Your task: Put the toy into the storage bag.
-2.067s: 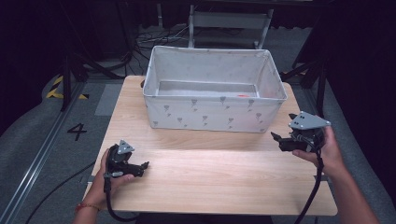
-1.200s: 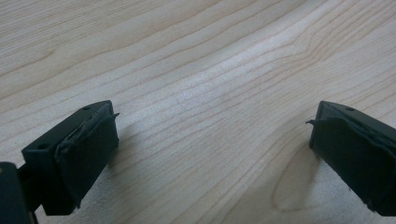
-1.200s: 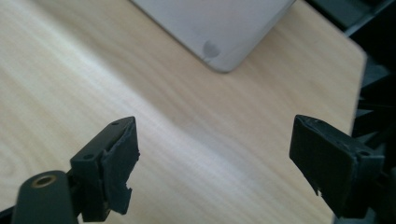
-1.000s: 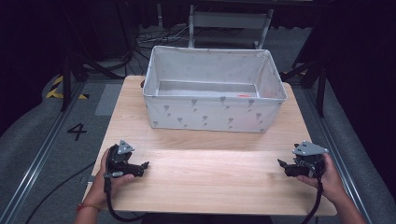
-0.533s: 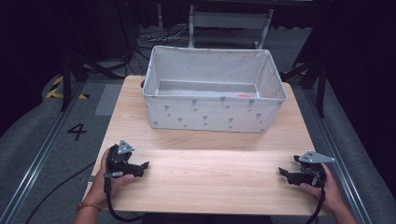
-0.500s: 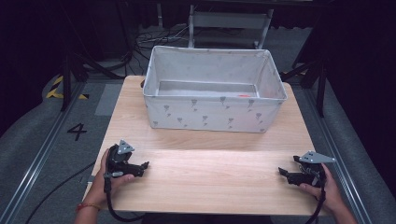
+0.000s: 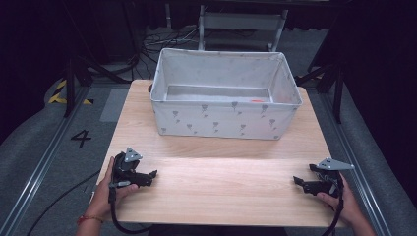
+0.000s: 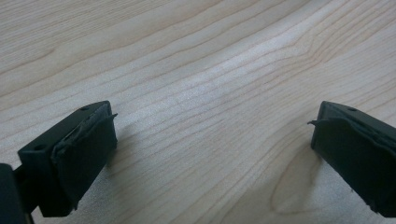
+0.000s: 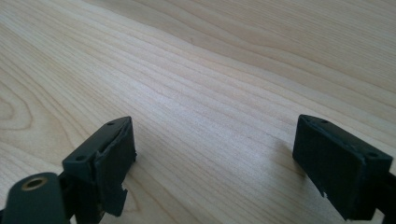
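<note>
Left gripper (image 7: 147,176) jaws wide, empty, low over the table (image 7: 221,196) | right gripper (image 7: 301,183) likewise | fabric bin (image 7: 223,120) at far edge, small red item (image 7: 255,101) inside | we judge a rest pose; any next move means reaching forward.

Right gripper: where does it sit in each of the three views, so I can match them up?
High view: right gripper at lower right, in the person's hand, over the wooden table.
Left gripper view: not in this picture.
Right gripper view: right gripper, black jaws wide apart at the bottom corners.
Shared landmark: the table's pale wood grain.
</note>
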A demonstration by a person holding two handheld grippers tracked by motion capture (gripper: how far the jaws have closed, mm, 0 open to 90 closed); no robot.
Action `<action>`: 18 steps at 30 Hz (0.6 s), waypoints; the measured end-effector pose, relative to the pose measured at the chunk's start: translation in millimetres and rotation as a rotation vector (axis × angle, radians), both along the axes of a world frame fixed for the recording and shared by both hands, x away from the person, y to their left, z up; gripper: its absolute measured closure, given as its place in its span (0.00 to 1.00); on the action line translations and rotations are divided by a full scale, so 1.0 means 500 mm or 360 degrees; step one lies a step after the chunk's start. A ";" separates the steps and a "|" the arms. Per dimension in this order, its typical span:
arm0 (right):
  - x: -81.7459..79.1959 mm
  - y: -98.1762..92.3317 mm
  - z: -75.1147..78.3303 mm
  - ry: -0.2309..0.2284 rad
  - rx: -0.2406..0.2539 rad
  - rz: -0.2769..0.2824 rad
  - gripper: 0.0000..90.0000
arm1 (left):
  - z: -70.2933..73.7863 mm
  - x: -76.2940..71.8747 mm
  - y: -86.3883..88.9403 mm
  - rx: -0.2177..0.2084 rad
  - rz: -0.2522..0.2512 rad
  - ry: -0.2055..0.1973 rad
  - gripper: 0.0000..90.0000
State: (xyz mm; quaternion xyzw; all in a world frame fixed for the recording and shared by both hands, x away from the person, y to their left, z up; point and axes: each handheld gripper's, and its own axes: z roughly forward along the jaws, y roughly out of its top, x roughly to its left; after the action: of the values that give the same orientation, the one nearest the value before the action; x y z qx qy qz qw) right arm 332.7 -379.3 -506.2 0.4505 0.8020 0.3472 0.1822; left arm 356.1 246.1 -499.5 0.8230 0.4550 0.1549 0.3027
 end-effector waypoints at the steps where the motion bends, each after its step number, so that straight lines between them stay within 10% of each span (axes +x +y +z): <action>1: 0.000 0.000 0.000 0.0000 -0.0001 0.0001 0.15 | -0.001 0.000 -0.001 -0.0002 0.0006 -0.0008 0.01; 18: 0.001 0.000 0.000 0.0004 0.0000 0.0004 0.14 | 0.000 -0.003 -0.002 0.0000 0.0031 -0.0003 0.00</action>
State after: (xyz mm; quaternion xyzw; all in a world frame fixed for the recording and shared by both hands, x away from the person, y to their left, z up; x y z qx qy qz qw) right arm 333.1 -379.4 -506.2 0.4498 0.8029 0.3470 0.1808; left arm 354.5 245.2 -499.6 0.8185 0.4626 0.1585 0.3016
